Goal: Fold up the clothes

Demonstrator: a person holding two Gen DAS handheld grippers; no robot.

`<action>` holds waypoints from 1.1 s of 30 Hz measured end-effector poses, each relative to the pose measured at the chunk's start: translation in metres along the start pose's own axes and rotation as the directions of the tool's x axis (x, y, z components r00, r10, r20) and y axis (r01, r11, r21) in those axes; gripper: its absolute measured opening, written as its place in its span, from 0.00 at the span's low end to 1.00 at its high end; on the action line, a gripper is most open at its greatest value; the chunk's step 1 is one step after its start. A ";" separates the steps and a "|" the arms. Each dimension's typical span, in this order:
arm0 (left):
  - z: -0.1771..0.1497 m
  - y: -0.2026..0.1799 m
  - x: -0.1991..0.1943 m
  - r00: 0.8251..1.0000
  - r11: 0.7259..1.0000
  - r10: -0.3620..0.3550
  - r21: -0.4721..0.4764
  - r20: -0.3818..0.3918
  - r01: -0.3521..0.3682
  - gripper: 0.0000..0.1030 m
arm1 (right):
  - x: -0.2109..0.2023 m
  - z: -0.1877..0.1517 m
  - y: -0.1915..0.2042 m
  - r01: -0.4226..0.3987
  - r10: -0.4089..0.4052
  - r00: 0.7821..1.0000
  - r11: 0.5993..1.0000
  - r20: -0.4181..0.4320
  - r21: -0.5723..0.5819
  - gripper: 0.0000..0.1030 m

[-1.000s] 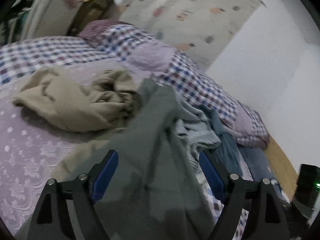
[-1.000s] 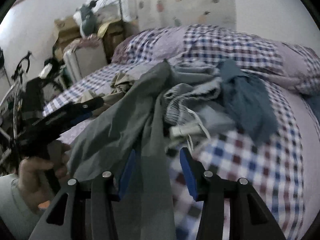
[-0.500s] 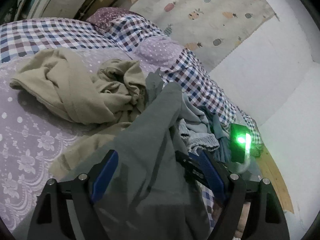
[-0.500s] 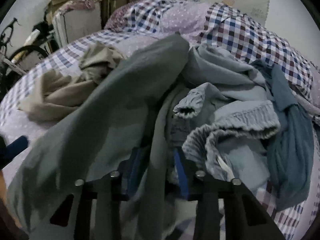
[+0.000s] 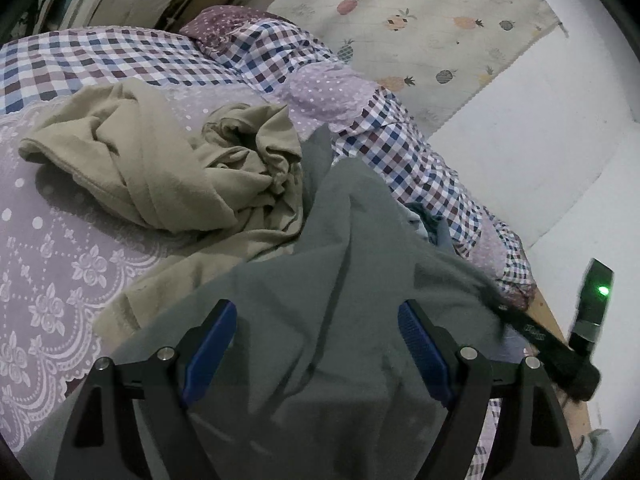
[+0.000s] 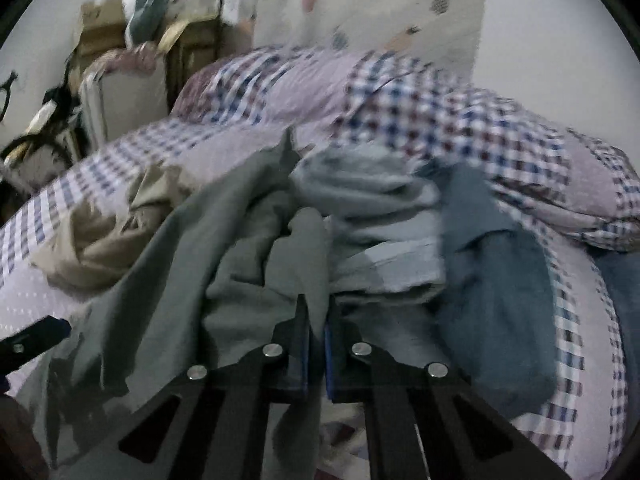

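From the left wrist, the left gripper (image 5: 316, 346) stands wide, its two blue pads well apart, and the dull grey-green cloth garment (image 5: 340, 280) lies draped between and under them without either pad pressing it. Beyond it on the lilac lace-patterned bedspread (image 5: 44, 264) lies one crumpled beige garment (image 5: 168, 172), touching the grey-green one at its far edge. A checked quilt (image 5: 384, 136) runs along the wall side. At the right edge the right gripper's black body (image 5: 560, 356) reaches into the grey-green cloth.

From the right wrist, which is blurred, the right gripper (image 6: 316, 320) is pinched narrow on a fold of the same grey-green garment (image 6: 192, 264), which rises between its pads. Just right of it lie what seem to be two more pieces: a pale blue garment (image 6: 380, 216) and a darker teal-blue garment (image 6: 492, 276). The beige one (image 6: 96, 236) lies left.
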State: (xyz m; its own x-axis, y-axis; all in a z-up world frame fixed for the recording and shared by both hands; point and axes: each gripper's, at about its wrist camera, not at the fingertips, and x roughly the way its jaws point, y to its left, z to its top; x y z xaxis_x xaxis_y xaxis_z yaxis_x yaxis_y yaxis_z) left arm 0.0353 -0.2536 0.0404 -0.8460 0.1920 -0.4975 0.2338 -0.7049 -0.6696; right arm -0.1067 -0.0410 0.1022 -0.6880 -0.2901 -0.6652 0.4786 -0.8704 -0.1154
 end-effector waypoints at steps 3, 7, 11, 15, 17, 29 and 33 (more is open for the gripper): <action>-0.002 -0.001 0.002 1.000 1.000 0.009 0.007 -0.004 -0.009 0.83 | -0.025 -0.002 -0.029 0.037 -0.039 0.999 0.997 0.029 0.072 0.03; -0.004 -0.005 0.004 1.000 1.000 0.015 0.020 -0.012 -0.015 0.83 | -0.059 -0.021 -0.072 0.070 -0.082 0.995 0.979 0.057 0.191 0.03; -0.008 -0.012 0.005 0.999 0.999 0.027 0.048 -0.017 -0.027 0.83 | -0.094 -0.059 -0.100 0.087 -0.117 0.989 0.950 0.086 0.301 0.03; -0.014 -0.023 0.008 0.999 0.997 0.004 0.076 -0.032 -0.002 0.83 | -0.111 -0.109 -0.109 0.051 -0.080 0.995 0.913 0.055 0.404 0.03; -0.018 -0.029 0.010 0.999 0.996 -0.006 0.092 -0.046 0.011 0.83 | -0.101 -0.135 -0.104 0.021 -0.018 1.000 0.911 -0.011 0.412 0.04; -0.043 -0.081 0.015 0.992 0.971 -0.114 0.208 -0.052 0.123 0.83 | -0.081 -0.192 -0.140 -0.250 0.224 0.968 0.813 0.114 0.526 0.60; -0.052 -0.099 0.018 0.982 0.956 -0.175 0.225 -0.071 0.186 0.83 | -0.059 -0.192 -0.155 -0.343 0.324 0.935 0.721 0.144 0.602 0.61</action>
State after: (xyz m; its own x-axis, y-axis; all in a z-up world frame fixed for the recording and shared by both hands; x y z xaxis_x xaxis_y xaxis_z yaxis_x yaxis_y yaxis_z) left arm 0.0214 -0.1445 0.0690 -0.8378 0.3599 -0.4106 -0.0418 -0.7921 -0.6090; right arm -0.0355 0.1873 0.0177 -0.5668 -0.6108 -0.5528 0.2532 -0.7677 0.5887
